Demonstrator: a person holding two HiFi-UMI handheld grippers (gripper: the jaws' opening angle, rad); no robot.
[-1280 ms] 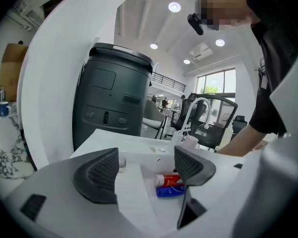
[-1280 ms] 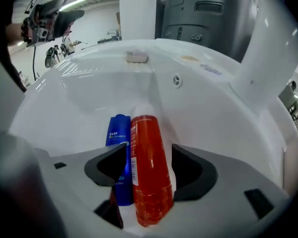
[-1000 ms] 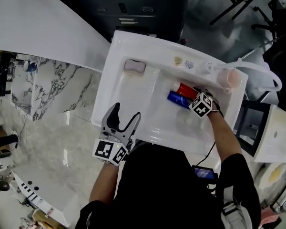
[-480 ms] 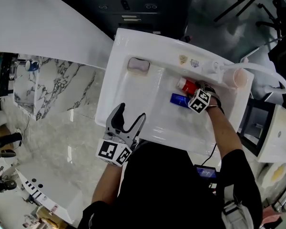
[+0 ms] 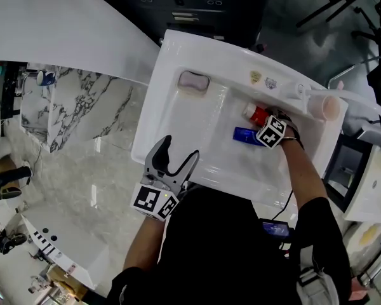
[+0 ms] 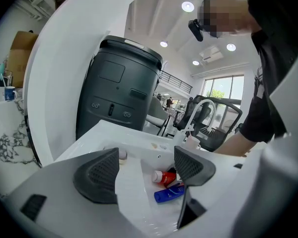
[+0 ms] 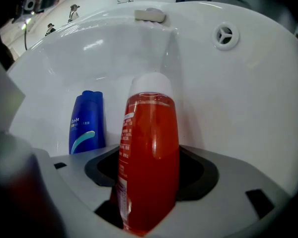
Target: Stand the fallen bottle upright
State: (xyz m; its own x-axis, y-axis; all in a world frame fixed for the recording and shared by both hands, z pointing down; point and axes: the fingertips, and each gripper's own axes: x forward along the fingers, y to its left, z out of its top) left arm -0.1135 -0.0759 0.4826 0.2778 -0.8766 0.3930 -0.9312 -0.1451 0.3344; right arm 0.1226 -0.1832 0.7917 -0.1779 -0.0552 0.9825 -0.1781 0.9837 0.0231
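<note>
Pickup of the red bottle (image 7: 149,148) is the step in hand. It lies on its side in the sink (image 5: 171,116), white cap pointing away from the right gripper (image 7: 151,175). A blue bottle (image 7: 87,123) lies just beside it, also on its side and roughly parallel. The right gripper comes steeply down over the red bottle's base end. Its jaws stand wide apart with the red body between them — the pads sit close to its sides, yet no squeeze shows on the plastic, so I judge the grip not yet made. The left gripper (image 6: 145,170) hangs at the sink's near rim, jaws apart with nothing between them, well apart from both bottles.

The next move, as I read it, is to close the right jaws firmly on the red body and lift it clear of the blue bottle. The base then has to swing down and the cap up before it is set on the sink floor. That floor looks smooth and curved — the bottle could slide or topple on release, so a slow release on a flatter spot seems wise.
</note>
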